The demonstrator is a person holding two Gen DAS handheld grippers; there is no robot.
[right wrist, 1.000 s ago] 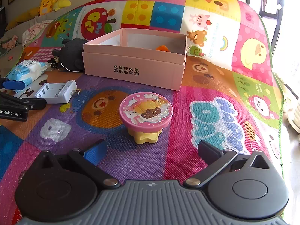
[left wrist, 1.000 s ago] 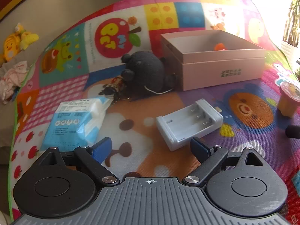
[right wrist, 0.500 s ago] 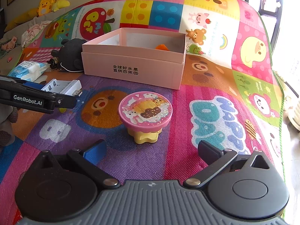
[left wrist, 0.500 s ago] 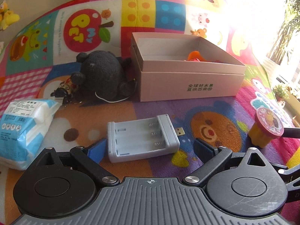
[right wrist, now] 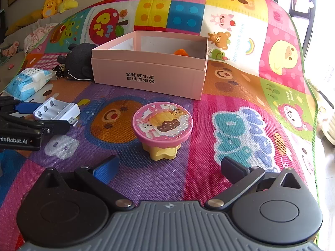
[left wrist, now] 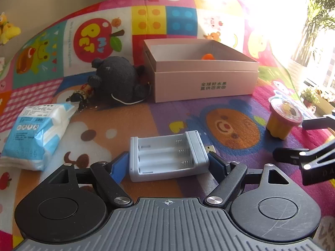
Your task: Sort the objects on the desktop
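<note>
Lying on a woven cartoon-print play mat [left wrist: 230,108], the pale grey plastic battery charger [left wrist: 167,156] sits between the two fingers of the left tongs [left wrist: 168,164]; the blue pad on one side and the dark pad on the other stand right at its short ends, and whether they press on it yet cannot be told, though the jaws are closing. The left wrist view shows the charger's three empty slots with coil springs and a small metal USB plug jutting from its far end, detail that the right wrist view gives only small and from the side. The right wrist view alone shows the glittery pink round lid of the small yellow tub [right wrist: 162,128], printed with cartoon animals, which stands just ahead of the right tongs [right wrist: 168,167]; those jaws stand wide apart with nothing between them. From the left camera the same tub appears at the right edge, with the black arms of the right tongs beside it. Further back, an open pink cardboard box [left wrist: 201,79] with printed characters on its front holds an orange object [left wrist: 208,56]. A dark fuzzy plush toy [left wrist: 119,79] lies against the box's left side, and a soft blue-and-white pack of tissues [left wrist: 35,133] rests well left of the charger.
</note>
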